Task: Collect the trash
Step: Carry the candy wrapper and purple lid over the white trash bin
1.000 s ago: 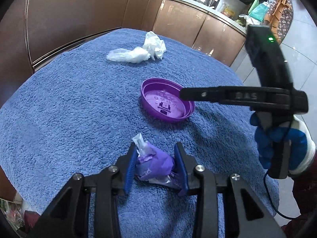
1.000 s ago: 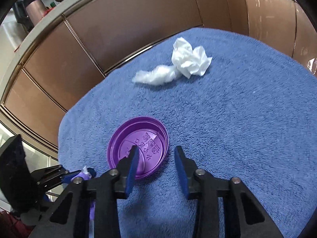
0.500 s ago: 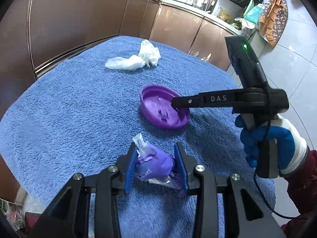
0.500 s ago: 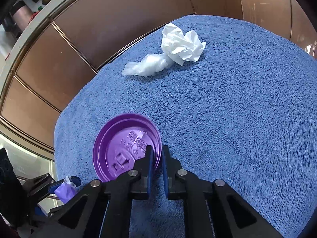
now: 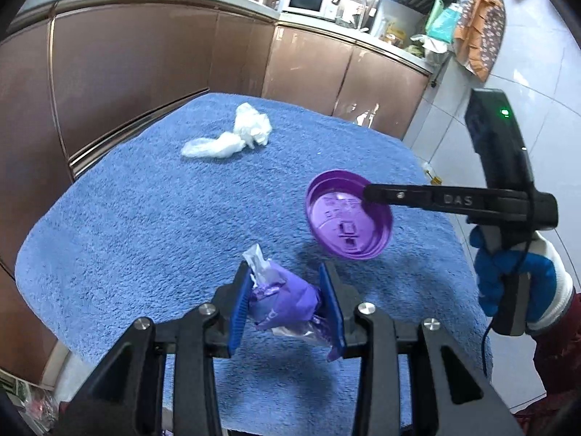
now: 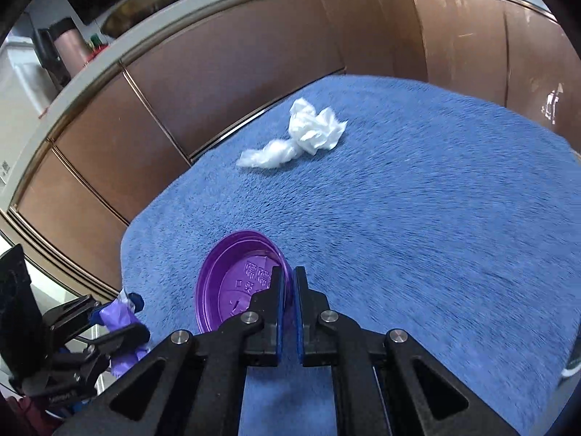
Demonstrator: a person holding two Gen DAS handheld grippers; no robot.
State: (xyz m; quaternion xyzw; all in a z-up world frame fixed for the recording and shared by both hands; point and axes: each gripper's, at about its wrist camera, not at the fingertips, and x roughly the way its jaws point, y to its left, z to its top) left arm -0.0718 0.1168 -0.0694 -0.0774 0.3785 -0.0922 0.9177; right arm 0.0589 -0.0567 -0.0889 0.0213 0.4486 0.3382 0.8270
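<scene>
In the left wrist view the left tongs (image 5: 287, 309) are closed on a crumpled purple wrapper (image 5: 283, 303), their blue pads pressing it from both sides, and a white scrap of it sticks up beside the left pad; the wrapper hangs above the blue towel (image 5: 145, 225) that covers the counter; to the right the right tongs (image 5: 366, 192), held by a hand in a blue and white glove (image 5: 515, 287), pinch the rim of a purple lid (image 5: 345, 218), which is tilted and clear of the towel, its shadow lying below it; at the far side of the towel a white crumpled tissue (image 5: 252, 127) touches a clear plastic bag (image 5: 210, 148).

In the right wrist view the right tongs (image 6: 287, 290) are narrow, clamped on the edge of the purple lid (image 6: 236, 283), with the rim between the pads; the lid leans to the left of them; at the lower left the left tongs (image 6: 116, 318) show with the purple wrapper (image 6: 118, 321) gripped in them; the tissue (image 6: 316, 130) and the plastic bag (image 6: 267, 156) lie together on the towel (image 6: 417, 218) near the brown cabinets (image 6: 236, 54).
</scene>
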